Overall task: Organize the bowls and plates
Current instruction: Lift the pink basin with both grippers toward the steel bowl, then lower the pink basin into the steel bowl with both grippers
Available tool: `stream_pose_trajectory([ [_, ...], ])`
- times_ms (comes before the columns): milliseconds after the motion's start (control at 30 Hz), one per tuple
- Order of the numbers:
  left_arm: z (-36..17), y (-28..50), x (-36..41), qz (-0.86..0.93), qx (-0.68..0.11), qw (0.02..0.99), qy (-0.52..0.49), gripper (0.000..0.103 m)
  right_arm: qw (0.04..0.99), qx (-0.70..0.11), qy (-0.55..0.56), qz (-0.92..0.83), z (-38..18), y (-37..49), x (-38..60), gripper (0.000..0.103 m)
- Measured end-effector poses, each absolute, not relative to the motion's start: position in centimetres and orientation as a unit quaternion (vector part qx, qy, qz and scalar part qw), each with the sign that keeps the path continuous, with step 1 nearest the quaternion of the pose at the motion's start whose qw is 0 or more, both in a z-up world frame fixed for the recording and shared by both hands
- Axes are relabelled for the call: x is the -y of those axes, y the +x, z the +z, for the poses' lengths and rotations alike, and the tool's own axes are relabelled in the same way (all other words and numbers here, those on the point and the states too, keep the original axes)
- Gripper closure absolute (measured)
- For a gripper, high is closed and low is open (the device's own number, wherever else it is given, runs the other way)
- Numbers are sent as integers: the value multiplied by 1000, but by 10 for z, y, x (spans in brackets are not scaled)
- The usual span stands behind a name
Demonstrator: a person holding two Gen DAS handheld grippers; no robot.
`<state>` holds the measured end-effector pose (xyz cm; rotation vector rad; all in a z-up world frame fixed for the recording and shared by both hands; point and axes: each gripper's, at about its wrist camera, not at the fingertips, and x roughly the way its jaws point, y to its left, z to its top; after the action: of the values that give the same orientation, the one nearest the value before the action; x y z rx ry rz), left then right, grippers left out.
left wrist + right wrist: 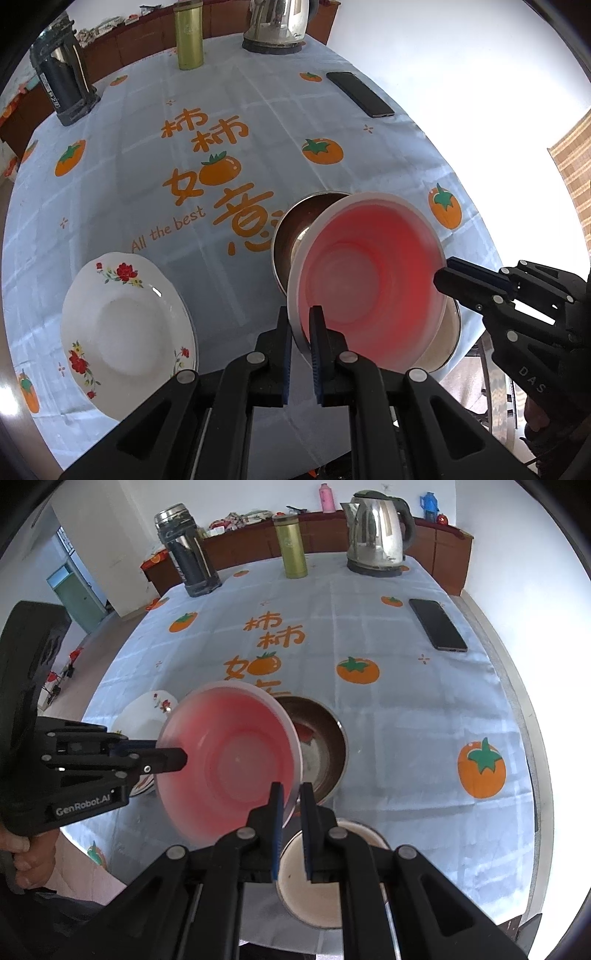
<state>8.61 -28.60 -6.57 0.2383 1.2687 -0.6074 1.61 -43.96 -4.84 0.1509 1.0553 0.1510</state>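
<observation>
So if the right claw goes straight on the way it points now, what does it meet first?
Probably the metal bowl on the tablecloth, just beyond the pink bowl whose rim the right claw grips; depth is hard to judge.

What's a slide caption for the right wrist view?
Both claws grip the pink bowl's rim above a steel bowl.

Translucent pink plastic bowl [369, 280] with a whitish rim. Shiny silver round steel bowl [321, 746], dark brownish reflections inside. White ceramic plate [125, 332], red flowers and green leaves on its rim. Pale blue checked tablecloth [258, 122], orange persimmons with green tops, orange lettering. Olive-gold metal flask [291, 546]. Black flat phone [437, 624].
</observation>
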Motion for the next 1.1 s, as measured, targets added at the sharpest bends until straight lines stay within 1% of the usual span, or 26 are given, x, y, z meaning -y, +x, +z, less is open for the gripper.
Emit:
stream_pose_trajectory([
  [533,-70,109,301,-267,-591,755,99,93,858,-505,66,69,-51,44,452,94],
  [1100,-85,115,311,-259,-607,745,98,93,844,-528,61,67,-67,60,458,94],
])
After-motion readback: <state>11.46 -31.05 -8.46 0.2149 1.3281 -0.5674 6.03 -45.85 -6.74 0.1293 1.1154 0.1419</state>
